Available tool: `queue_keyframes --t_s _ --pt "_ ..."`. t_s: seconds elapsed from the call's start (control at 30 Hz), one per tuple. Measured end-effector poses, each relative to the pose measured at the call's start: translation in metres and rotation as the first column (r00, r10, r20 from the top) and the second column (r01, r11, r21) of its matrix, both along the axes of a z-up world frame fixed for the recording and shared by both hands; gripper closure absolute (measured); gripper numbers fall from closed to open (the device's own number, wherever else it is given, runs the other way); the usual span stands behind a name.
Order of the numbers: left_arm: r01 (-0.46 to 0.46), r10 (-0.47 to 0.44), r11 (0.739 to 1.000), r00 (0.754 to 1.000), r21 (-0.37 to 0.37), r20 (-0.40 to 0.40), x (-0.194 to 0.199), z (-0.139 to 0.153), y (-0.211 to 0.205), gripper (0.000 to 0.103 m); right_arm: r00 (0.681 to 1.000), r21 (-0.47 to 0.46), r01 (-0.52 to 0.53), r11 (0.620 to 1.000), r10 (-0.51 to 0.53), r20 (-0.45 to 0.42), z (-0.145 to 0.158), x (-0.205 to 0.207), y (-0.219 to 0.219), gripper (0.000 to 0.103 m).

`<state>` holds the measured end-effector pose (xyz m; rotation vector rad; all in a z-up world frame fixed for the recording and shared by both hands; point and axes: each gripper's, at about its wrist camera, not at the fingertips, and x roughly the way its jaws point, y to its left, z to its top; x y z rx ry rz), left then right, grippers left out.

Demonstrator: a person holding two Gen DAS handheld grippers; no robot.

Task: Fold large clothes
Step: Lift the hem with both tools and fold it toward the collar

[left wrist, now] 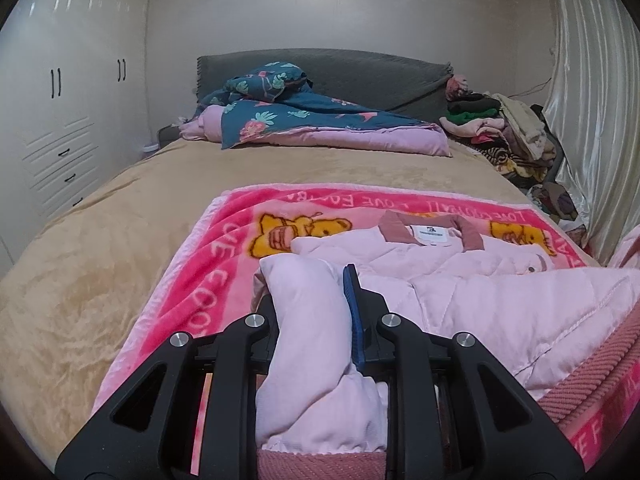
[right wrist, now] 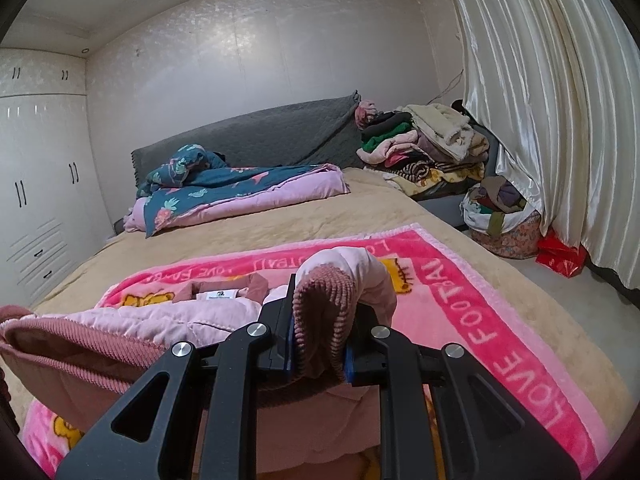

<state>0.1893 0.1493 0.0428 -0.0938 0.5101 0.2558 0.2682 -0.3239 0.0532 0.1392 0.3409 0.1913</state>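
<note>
**Between both sets of jaws: jacket hem gripped, fold toward the collar in hand**

Between your left gripper's (left wrist: 316, 312) jaws sits a thick bunch of the pink quilted jacket (left wrist: 460, 280); the jaws are narrow and the pads press on the fabric. Your right gripper (right wrist: 320, 340) is likewise clamped, narrow, on a roll of the ribbed hem (right wrist: 320, 312) with pale lining wrapped over it. Both grips look secure.

Position of the garment: it lies ahead of both sets of jaws on the pink cartoon blanket (left wrist: 224, 248), collar (left wrist: 430, 230) at the far end, label up. The near end is lifted off the blanket and spans from one gripper to the other.

Step, as judged: bottom-to-top fold, hem being carried forward over the body toward the collar. Not yet laid down.

Next move calls for: carry both grips forward together, level with each other, so the hem lands square just short of the collar. Lower before you release, and keep the span taut enough that the padding does not bunch under the fold.

Edges and room:
- Blanket border lies beyond the collar; tan bedspread (left wrist: 100, 248) runs on past it, open, up to the folded blue floral quilt (left wrist: 304, 120).
- Right of the right jaws, the bed edge drops to the floor; curtain (right wrist: 560, 120) and clothes pile (right wrist: 432, 148) stand well apart.
- Left of the left jaws, bare bedspread.
</note>
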Motion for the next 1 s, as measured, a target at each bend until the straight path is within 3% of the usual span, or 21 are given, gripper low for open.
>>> queue_keyframes --t_s 0.33,0.7,0.87,1.0 --pt "-0.055 0.055 0.998 0.998 -0.024 -0.009 0.020 -0.014 0.007 0.088 1.000 0.001 0.023 1.000 -0.023 -0.012 -0.007 0.024 0.005 0.087" --pt "-0.079 0.079 0.997 0.997 0.000 -0.020 0.039 -0.020 0.007 0.088 0.999 -0.003 0.021 1.000 -0.021 -0.041 -0.013 0.047 0.007 0.087" --pt "-0.082 0.083 0.996 0.996 0.018 -0.038 0.048 -0.026 0.007 0.088 0.997 0.029 -0.009 1.000 0.011 -0.074 -0.016 0.061 0.004 0.079" --pt "-0.083 0.085 0.996 0.995 0.027 -0.046 0.053 -0.030 0.007 0.088 0.993 0.123 -0.058 0.991 0.070 -0.090 -0.018 0.068 -0.005 0.067"
